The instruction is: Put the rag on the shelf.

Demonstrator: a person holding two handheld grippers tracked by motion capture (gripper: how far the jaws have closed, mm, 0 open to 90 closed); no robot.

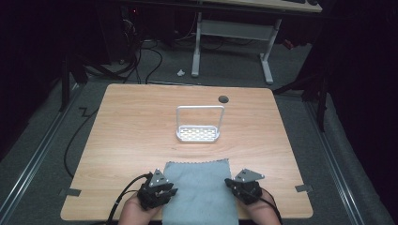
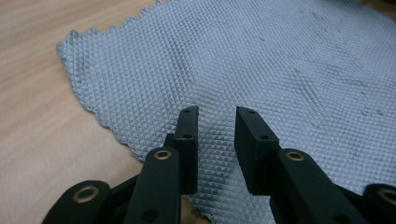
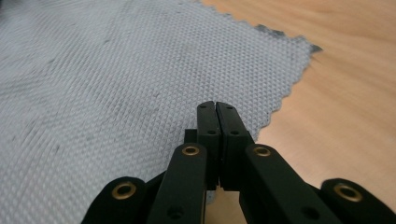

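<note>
A grey-blue textured cloth (image 1: 199, 187) lies flat at the table's front centre, and its near end reaches the front edge. My left gripper (image 1: 172, 190) is at the cloth's left edge. In the left gripper view it (image 2: 217, 112) is open, jaws a small gap apart just above the cloth (image 2: 261, 60), with nothing between them. My right gripper (image 1: 229, 182) is at the cloth's right edge. In the right gripper view it (image 3: 215, 105) is shut, jaws pressed together over the cloth (image 3: 116, 70) near its zigzag edge.
A small white wire rack (image 1: 198, 135) with a tall handle loop stands mid-table beyond the cloth. The wooden table (image 1: 131, 126) has a dark cable hole (image 1: 223, 99) at the back. Another desk's white legs (image 1: 197, 47) and floor cables (image 1: 141, 56) lie behind.
</note>
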